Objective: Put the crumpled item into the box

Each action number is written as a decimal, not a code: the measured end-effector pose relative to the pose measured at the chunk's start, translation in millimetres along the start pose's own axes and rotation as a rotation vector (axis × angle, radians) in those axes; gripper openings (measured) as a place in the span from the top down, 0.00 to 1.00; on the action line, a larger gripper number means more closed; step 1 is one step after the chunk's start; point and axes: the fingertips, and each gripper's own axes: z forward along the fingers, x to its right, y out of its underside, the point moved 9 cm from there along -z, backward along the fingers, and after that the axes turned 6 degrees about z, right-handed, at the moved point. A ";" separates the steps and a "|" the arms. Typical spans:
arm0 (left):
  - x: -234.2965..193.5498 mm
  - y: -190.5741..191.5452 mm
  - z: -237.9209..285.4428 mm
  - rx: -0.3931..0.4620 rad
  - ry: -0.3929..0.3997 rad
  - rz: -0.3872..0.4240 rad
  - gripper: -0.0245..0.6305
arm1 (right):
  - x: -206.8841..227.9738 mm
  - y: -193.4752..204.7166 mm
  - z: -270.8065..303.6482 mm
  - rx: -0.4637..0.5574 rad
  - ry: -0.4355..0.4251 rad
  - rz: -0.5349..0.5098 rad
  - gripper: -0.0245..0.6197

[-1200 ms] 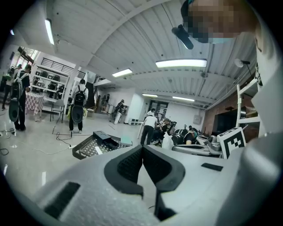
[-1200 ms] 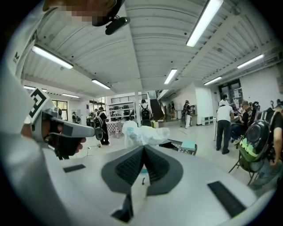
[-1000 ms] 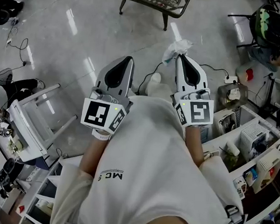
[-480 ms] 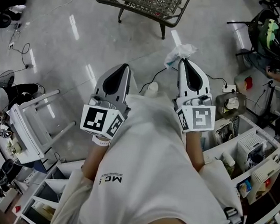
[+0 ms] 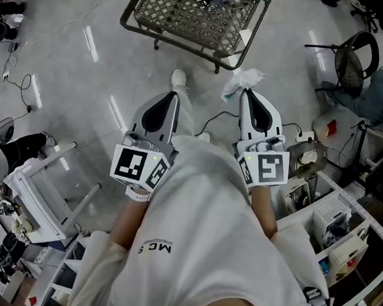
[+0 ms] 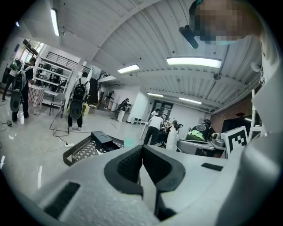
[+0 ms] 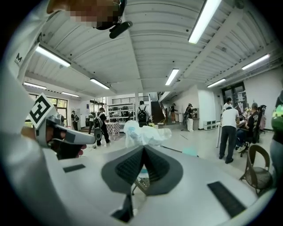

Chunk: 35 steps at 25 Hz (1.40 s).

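The crumpled item, a white wad with a bit of pale blue, sticks out past the tip of my right gripper, which is shut on it. It also shows in the right gripper view as a crumpled item just above the right gripper. My left gripper is held level beside it, shut and with nothing in it; the left gripper has its pads pressed together. A black box sits on a metal mesh table ahead of both grippers.
A mesh chair stands at the right, with white shelves of small items below it. A white rack lies at the left. Cables run over the shiny floor. Several people stand far off.
Both grippers have been carried forward together, and the mesh table has come further into view at the top. The right gripper keeps its hold on the crumpled item.
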 end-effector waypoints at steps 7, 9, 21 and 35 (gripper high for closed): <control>-85.2 -58.8 95.5 0.002 0.077 0.009 0.93 | 24.2 -44.0 115.1 -0.007 0.064 -0.013 0.94; -108.5 -76.1 117.7 0.005 0.095 0.018 0.93 | 30.9 -56.3 146.7 -0.002 0.083 0.002 0.94; -189.8 -113.9 183.4 0.018 0.142 0.027 0.93 | 40.0 -93.8 254.3 0.037 0.119 -0.021 0.94; -208.8 -110.1 204.3 -0.013 0.125 0.021 0.93 | 48.7 -73.6 296.3 -0.011 0.076 -0.035 0.94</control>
